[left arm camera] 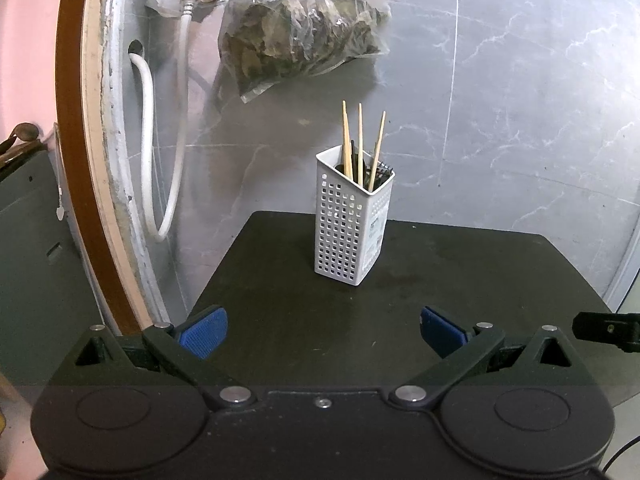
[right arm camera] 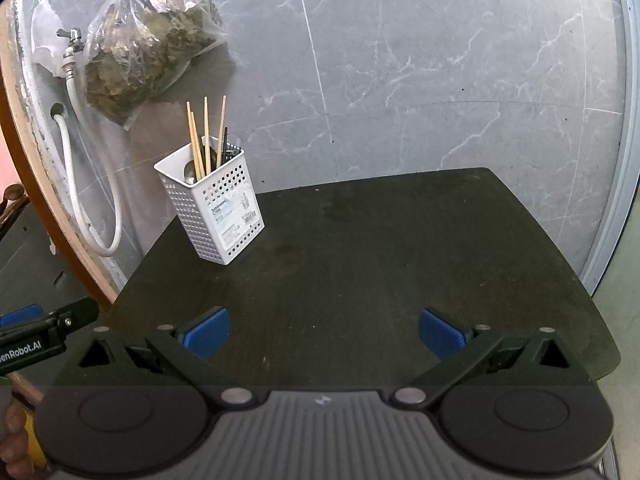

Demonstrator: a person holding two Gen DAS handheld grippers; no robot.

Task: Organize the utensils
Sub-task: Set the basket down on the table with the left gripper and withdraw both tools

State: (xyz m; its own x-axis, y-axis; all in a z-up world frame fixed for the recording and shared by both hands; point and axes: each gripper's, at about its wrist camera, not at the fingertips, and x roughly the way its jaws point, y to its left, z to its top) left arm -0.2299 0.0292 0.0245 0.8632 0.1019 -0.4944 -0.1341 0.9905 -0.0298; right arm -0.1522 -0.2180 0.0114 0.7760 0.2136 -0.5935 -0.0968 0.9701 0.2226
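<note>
A white perforated utensil holder stands upright near the far edge of a black table. It holds several wooden chopsticks and dark utensils. In the right wrist view the holder stands at the table's far left corner, with chopsticks and a metal spoon inside. My left gripper is open and empty, low over the table's near side. My right gripper is open and empty too, also near the front.
A plastic bag of dried leaves hangs on the grey marble wall above the holder. A tap with white hoses runs down the wall at left, beside a wooden frame. A dark cabinet stands left of the table.
</note>
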